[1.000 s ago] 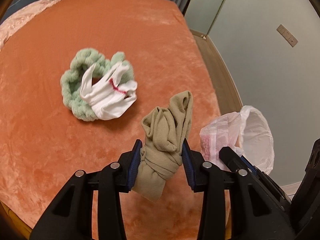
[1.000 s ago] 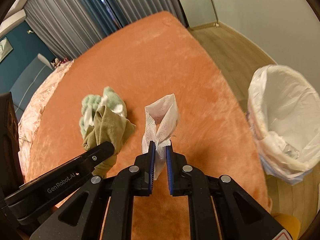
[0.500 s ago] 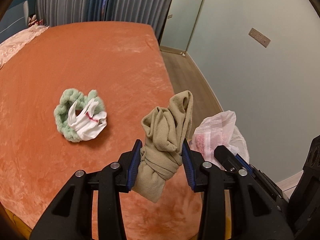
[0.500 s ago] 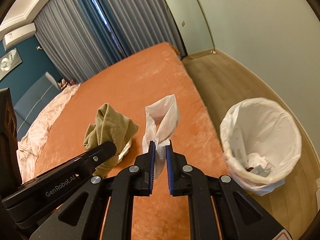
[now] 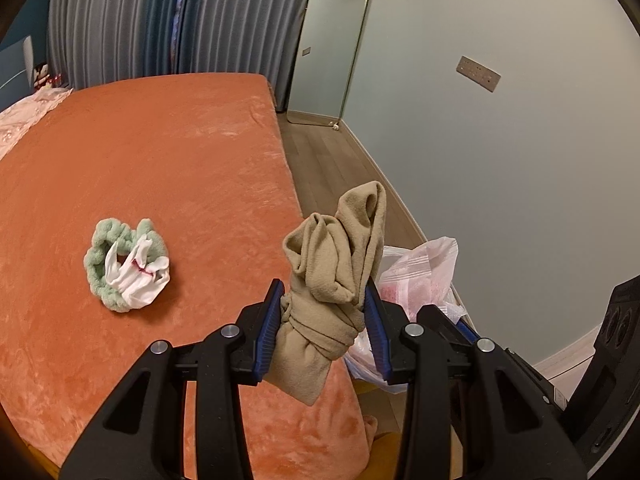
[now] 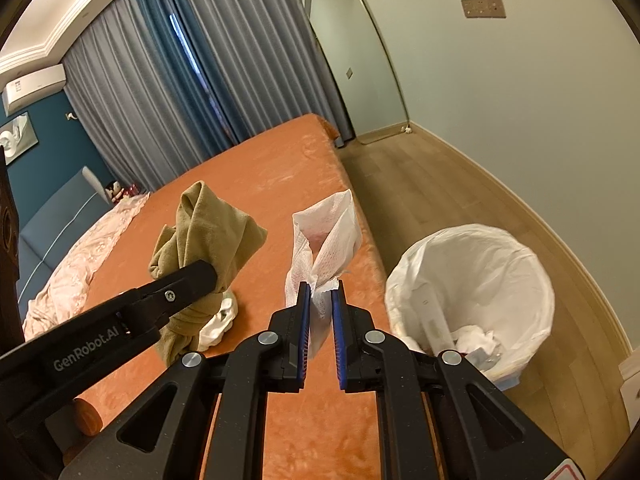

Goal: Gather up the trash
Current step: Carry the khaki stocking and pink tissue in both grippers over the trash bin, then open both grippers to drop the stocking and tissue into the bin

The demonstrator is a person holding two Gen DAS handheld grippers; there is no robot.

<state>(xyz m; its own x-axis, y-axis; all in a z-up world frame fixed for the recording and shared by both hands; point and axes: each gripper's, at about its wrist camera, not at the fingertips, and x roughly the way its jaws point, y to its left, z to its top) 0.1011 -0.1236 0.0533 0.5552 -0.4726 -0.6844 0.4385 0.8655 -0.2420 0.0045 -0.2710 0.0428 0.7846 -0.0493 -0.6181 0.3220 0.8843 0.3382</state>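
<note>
We hold the crumpled tissue (image 6: 325,240) pinched at its twisted base in our right gripper (image 6: 320,300) — light, limp, likely to tear. Our left gripper (image 5: 323,308) clamps the knotted khaki cloth (image 5: 336,276). The lined bin (image 6: 472,296) stands beside the bed (image 6: 280,168).

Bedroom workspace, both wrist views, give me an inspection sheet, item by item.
Surface: orange velvety bedspread, a pink quilt at its far side.
Job's things: crumpled white tissue; white-lined trash bin on the wooden floor beside the bed, with some trash inside.
Clutter: knotted olive-tan cloth; mint fluffy scrunchie with a white sock lying on it.
Grippers: left gripper shut on the cloth; right gripper shut on the tissue, both above the bed edge.
Cables: nothing seen.
Surroundings: grey-blue curtains, leaning mirror, wall switch plate.
</note>
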